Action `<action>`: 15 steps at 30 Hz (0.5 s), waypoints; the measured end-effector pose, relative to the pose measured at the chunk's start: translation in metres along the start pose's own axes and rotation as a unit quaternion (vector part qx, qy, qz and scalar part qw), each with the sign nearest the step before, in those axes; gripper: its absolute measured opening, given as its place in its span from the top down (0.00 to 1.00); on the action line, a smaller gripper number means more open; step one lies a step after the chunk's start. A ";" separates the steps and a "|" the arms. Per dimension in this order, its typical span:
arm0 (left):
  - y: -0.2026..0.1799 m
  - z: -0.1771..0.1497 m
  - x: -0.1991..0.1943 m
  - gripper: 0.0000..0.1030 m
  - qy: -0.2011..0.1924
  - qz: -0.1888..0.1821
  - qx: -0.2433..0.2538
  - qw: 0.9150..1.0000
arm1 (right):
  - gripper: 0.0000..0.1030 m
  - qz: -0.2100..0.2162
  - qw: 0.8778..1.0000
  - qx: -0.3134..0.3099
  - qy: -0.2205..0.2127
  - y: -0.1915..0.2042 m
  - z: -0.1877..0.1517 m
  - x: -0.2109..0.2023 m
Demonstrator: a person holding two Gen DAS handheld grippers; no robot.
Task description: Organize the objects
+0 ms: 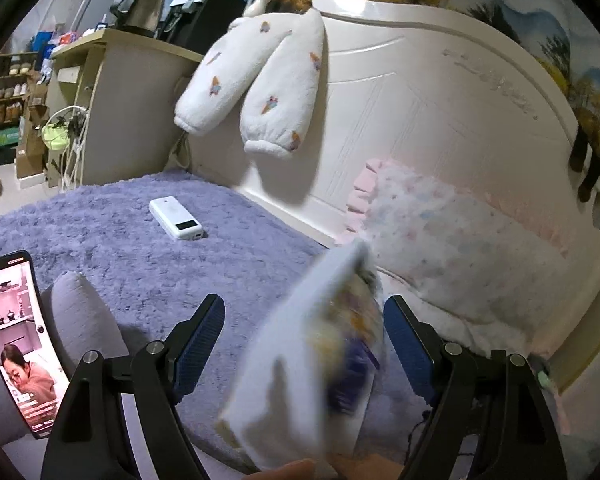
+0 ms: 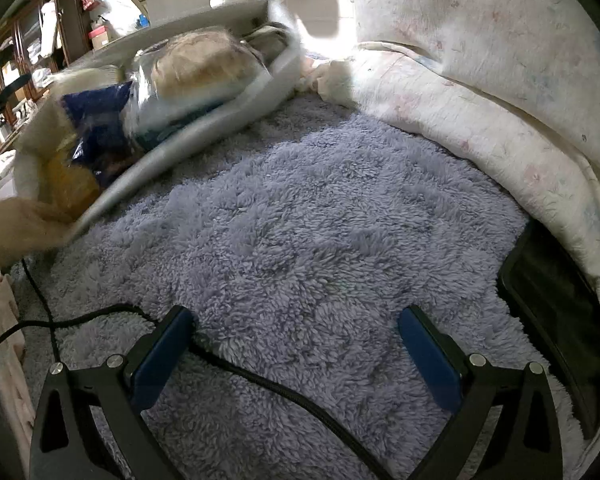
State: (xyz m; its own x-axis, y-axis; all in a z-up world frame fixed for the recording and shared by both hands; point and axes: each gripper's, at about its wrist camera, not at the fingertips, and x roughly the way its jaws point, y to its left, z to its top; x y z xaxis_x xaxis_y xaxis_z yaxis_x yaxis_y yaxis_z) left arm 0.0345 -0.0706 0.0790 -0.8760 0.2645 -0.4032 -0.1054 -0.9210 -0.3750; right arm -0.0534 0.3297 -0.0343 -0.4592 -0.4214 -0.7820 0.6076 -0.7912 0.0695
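One power bank (image 1: pixel 176 218), one lit phone (image 1: pixel 18 344), one blurred packet (image 1: pixel 312 364), two hanging sleeves (image 1: pixel 252 80), one cable (image 2: pixel 260 376), one pillow (image 1: pixel 452 240).

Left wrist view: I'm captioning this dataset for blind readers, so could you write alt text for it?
A blurred white snack packet, held from below by a bare hand, sits between the open jaws of the left gripper above a purple fluffy blanket. A white power bank lies further back, a lit phone at left, a pink pillow against the headboard.
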 end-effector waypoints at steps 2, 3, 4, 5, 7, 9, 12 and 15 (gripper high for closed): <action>-0.003 -0.001 0.001 0.22 0.001 -0.001 0.006 1.000 | 0.00 0.000 1.000 0.000 0.000 0.000 0.000 0.000; -0.004 -0.002 0.000 0.22 0.001 -0.002 0.007 1.000 | 0.00 0.000 1.000 0.000 0.000 0.000 0.000 0.000; -0.005 -0.002 0.000 0.22 0.001 -0.003 0.008 1.000 | 0.00 0.000 1.000 0.000 0.000 -0.001 0.000 0.000; -0.006 -0.002 0.001 0.22 0.000 -0.002 0.010 1.000 | 0.00 0.000 1.000 0.000 0.000 -0.001 0.000 0.000; -0.006 -0.003 0.000 0.22 -0.003 -0.001 0.012 1.000 | 0.00 -0.001 1.000 0.000 0.000 0.000 0.001 0.000; -0.006 -0.002 -0.001 0.22 -0.008 -0.006 0.007 1.000 | 0.00 -0.001 1.000 0.000 0.000 0.000 0.001 0.000; -0.004 -0.001 -0.011 0.22 -0.035 -0.025 -0.004 0.999 | 0.00 -0.001 1.000 0.000 0.001 0.000 0.002 0.000; -0.004 0.001 -0.030 0.22 -0.080 -0.052 -0.014 0.995 | 0.00 -0.001 1.000 0.000 0.001 0.000 0.003 -0.001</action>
State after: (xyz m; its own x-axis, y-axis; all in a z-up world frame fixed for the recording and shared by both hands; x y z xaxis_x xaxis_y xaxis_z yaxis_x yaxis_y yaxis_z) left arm 0.0608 -0.0749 0.0936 -0.9251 0.3065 -0.2241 -0.1876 -0.8821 -0.4321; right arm -0.0547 0.3286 -0.0323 -0.4600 -0.4187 -0.7830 0.6067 -0.7921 0.0671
